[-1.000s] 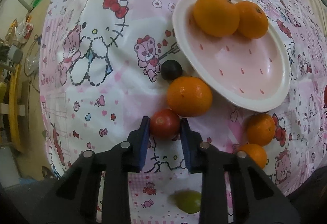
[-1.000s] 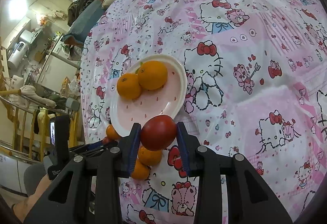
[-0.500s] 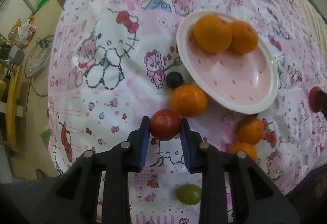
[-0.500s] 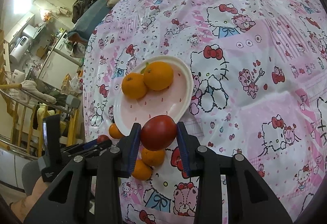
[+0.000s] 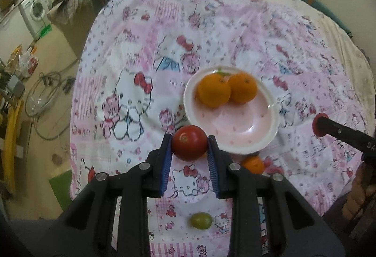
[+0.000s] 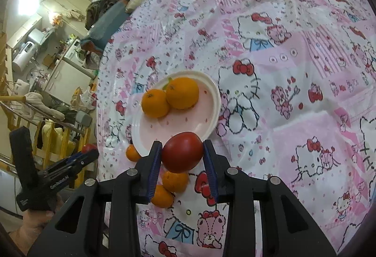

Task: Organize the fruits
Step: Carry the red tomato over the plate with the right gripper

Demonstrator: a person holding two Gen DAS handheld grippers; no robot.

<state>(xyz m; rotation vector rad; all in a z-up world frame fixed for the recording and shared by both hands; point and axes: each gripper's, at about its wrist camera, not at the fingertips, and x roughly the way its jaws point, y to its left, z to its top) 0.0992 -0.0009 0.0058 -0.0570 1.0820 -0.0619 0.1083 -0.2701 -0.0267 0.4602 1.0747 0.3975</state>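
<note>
Gripping one small tomato in my left gripper and another tomato in my right gripper above the plate, I judge both soft, smooth and bruisable, best pinched lightly across their middles.

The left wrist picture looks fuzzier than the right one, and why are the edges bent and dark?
Left wrist view: the bedspread print is smeared by motion blur, while the held tomato stays sharp. Right wrist view: crisp print, a bright ceiling light glaring at upper left. Both: fisheye bulge, dark corners.
</note>
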